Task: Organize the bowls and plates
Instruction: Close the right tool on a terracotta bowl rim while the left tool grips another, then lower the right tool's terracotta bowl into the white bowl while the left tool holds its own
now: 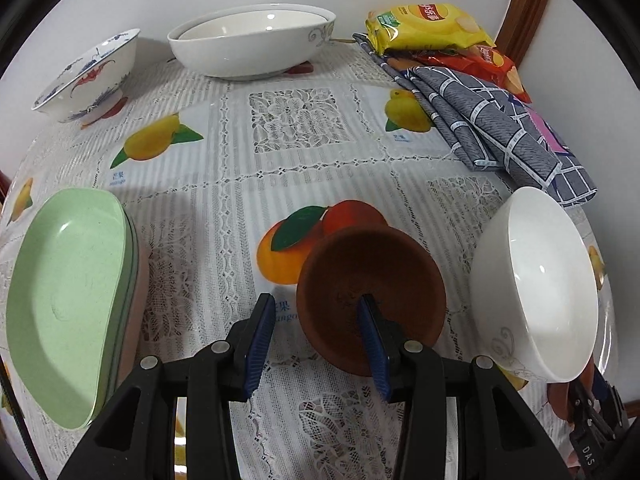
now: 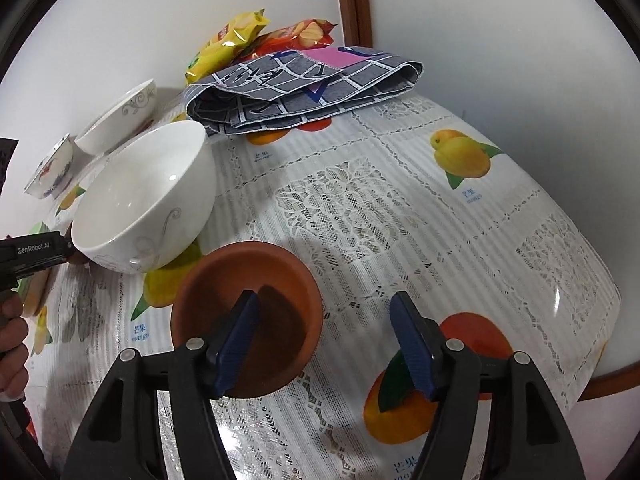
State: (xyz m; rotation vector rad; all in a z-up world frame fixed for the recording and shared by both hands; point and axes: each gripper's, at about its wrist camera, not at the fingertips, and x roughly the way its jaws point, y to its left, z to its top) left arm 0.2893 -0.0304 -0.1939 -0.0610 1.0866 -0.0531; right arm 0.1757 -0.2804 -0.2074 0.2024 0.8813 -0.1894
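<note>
Two small brown bowls stand on the fruit-print tablecloth with a white bowl [image 1: 536,288] [image 2: 148,200] between them. My left gripper [image 1: 315,299] is open around the near-left rim of one brown bowl [image 1: 372,276]: the right finger is inside it, the left finger outside, and neither pad presses on it. My right gripper [image 2: 325,295] is open around the right rim of the other brown bowl [image 2: 224,280], with its left finger over the bowl's inside and its right finger over the cloth. In the left wrist view only a sliver of that second bowl [image 1: 560,400] shows under the white bowl.
Green plates [image 1: 68,300] are stacked on a pink one at the left. Stacked wide white bowls [image 1: 252,40] [image 2: 120,120] and a blue-and-red patterned bowl [image 1: 88,76] [image 2: 52,172] stand by the wall. A folded grey checked cloth [image 1: 500,128] [image 2: 304,88] and snack bags [image 1: 424,24] [image 2: 228,44] lie at the back. The table edge [image 2: 600,384] is close on the right.
</note>
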